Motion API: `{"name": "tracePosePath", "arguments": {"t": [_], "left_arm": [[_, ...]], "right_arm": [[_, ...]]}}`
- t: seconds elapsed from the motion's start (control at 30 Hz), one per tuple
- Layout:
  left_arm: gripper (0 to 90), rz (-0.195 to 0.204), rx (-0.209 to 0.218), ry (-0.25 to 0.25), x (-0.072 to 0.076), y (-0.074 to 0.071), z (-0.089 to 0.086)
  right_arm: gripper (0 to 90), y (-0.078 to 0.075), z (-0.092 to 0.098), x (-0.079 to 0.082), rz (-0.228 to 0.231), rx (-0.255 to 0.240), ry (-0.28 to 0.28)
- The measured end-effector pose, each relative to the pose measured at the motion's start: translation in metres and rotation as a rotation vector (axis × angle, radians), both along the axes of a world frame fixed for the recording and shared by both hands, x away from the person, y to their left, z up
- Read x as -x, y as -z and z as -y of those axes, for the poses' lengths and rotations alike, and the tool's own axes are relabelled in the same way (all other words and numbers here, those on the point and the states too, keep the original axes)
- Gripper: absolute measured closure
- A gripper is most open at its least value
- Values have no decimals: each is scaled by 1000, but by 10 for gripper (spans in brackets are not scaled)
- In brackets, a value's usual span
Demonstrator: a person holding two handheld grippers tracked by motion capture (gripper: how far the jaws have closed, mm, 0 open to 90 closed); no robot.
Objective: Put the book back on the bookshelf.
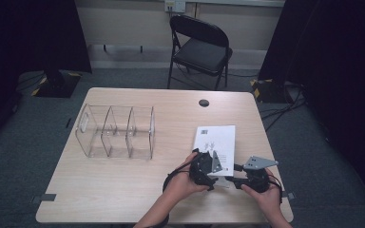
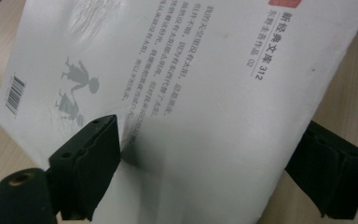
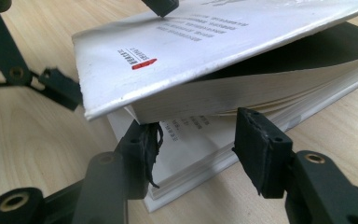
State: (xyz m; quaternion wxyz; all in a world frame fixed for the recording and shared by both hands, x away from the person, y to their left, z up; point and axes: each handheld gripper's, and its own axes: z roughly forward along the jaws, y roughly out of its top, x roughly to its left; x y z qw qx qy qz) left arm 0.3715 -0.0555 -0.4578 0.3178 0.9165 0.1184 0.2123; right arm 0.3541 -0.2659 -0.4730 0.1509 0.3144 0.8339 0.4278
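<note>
The white book (image 1: pixel 216 142) lies flat on the table (image 1: pixel 123 190), to the right of the clear divided organiser (image 1: pixel 116 132), its long axis running away from the person and its near short end at the two grippers. Both are equally close to that end; the left gripper (image 1: pixel 203 168) comes at it from the left and above, the right gripper (image 1: pixel 240 181) from the right, level with the page block.

In the left gripper view one jaw lies on the top cover and the other stands off beside the book's edge, so the jaws straddle the cover without pinching it. In the right gripper view the cover and a wedge of pages are lifted at that end; the right jaws stand partly open at the fore edge, one touching the pages, the other just in front of them, nothing clamped.

The cover (image 2: pixel 205 93) bears a barcode (image 2: pixel 15 94), two small grey figures, columns of Chinese text, the number "312", and a red mark (image 3: pixel 144 64).

Beyond the table stands a black folding chair (image 1: pixel 200 47).
</note>
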Motion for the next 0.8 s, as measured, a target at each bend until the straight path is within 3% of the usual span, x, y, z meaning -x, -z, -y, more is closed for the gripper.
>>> {"name": "tracePosePath", "arguments": {"t": [0.17, 0.27, 0.37, 0.47, 0.53, 0.57, 0.8], "left_arm": [[44, 39, -26, -15, -3, 5, 9], [0, 76, -71, -16, -5, 7, 14], [12, 85, -73, -25, -9, 8, 13], [85, 84, -50, -35, -10, 6, 10], [80, 84, -48, -40, -10, 7, 10], [73, 105, -52, -41, -10, 9, 11], [68, 111, -16, -65, -10, 14, 9]], "right_arm": [[494, -4, 0, 1, -4, -21, 4], [495, -6, -1, 1, -7, -18, 5], [495, -6, -1, 1, -1, -14, -4], [495, -7, -2, 1, -3, -16, -3], [495, -7, -1, 1, -8, -29, -4], [495, -7, -2, 1, -9, -23, -2], [501, -5, -2, 2, -8, -14, -6]]}}
